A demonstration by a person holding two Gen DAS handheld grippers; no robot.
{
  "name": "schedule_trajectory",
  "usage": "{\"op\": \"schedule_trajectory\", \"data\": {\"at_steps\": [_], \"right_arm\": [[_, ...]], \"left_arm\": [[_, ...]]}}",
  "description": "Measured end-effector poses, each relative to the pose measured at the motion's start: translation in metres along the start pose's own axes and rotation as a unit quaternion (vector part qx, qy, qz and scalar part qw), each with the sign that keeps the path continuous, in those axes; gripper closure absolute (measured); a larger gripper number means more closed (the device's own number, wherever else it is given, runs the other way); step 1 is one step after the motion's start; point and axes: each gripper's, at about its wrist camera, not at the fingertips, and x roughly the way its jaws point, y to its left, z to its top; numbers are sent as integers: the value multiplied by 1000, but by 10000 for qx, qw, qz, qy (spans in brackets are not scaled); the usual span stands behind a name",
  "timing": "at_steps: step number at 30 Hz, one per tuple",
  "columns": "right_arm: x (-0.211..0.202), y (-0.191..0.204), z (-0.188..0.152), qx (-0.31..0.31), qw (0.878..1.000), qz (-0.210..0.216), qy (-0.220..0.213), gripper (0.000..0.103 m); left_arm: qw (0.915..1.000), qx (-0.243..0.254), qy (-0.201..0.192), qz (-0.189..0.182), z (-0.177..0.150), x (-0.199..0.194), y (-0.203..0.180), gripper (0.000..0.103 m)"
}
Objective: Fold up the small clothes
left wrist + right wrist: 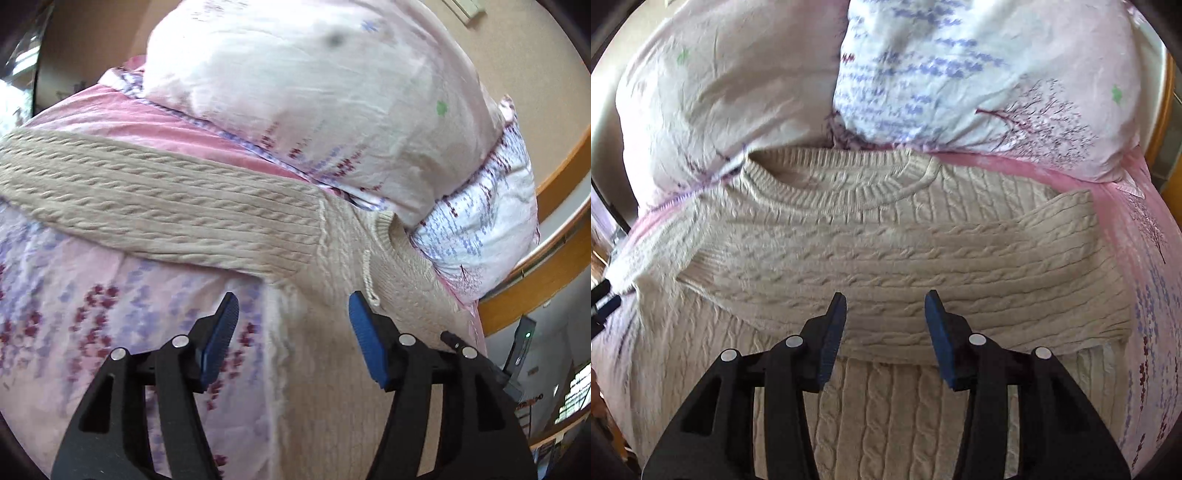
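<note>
Sweater (pixel 886 251): beige/cream, cable-knit, ribbed collar. Bed sheet (pixel 92 314): pale pink with lilac and dark red flower clusters. Pillows (pixel 960 74): white-pink, lilac sprigs, dark tree print, small green marks. Gripper pads (pixel 833 332): blue, on black arms. Bed frame (pixel 535 295): orange-brown wood.

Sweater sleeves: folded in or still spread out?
One of each. On the sweater, one sleeve lies folded across the chest; the other sleeve stretches out over the bedding.
</note>
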Motion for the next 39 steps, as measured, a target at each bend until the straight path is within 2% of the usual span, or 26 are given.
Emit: {"op": "schedule_trajectory", "data": {"at_steps": [3,8,12,15,17,21,23,26,29,30,31,33,35,39], "right_arm": [[1,12,-4,-248,9993,-261,-100,52],[-8,-4,-7,218,9996,136,-118,47],[-15,-6,-9,329,9991,224,-159,47],[-19,-5,-8,366,9988,280,-192,45],[-24,-6,-8,400,9985,325,-206,44],[-26,-6,-10,441,9980,408,-219,44],[-27,-7,-11,463,9977,449,-224,44],[-30,-11,-14,526,9971,502,-244,44],[-34,-19,-17,616,9961,562,-274,44],[-35,-22,-17,645,9958,574,-287,44],[-37,-25,-18,683,9954,592,-308,44],[-41,-31,-19,773,9944,627,-349,44],[-44,-37,-19,846,9934,663,-393,44],[-49,-45,-20,923,9921,729,-443,43]], "left_arm": [[9980,-578,-164,209,8,-21,40,42],[9868,-1563,-356,236,21,-35,92,44],[9752,-2185,-339,43,24,-28,115,48],[9678,-2474,-472,-1,26,-24,122,56],[9602,-2733,-582,-57,28,-22,129,59],[9393,-3333,-800,-178,30,-19,147,74],[9329,-3486,-895,-158,32,-19,153,81],[9257,-3638,-1035,-107,34,-20,158,83],[9269,-3603,-1053,85,42,-20,159,87],[9292,-3544,-1041,142,45,-20,157,89],[9317,-3472,-1055,162,47,-19,155,95],[9381,-3262,-1156,125,53,-21,144,95],[9446,-3032,-1254,-24,57,-24,128,96],[9561,-2561,-1277,-625,64,-25,84,96]]}}
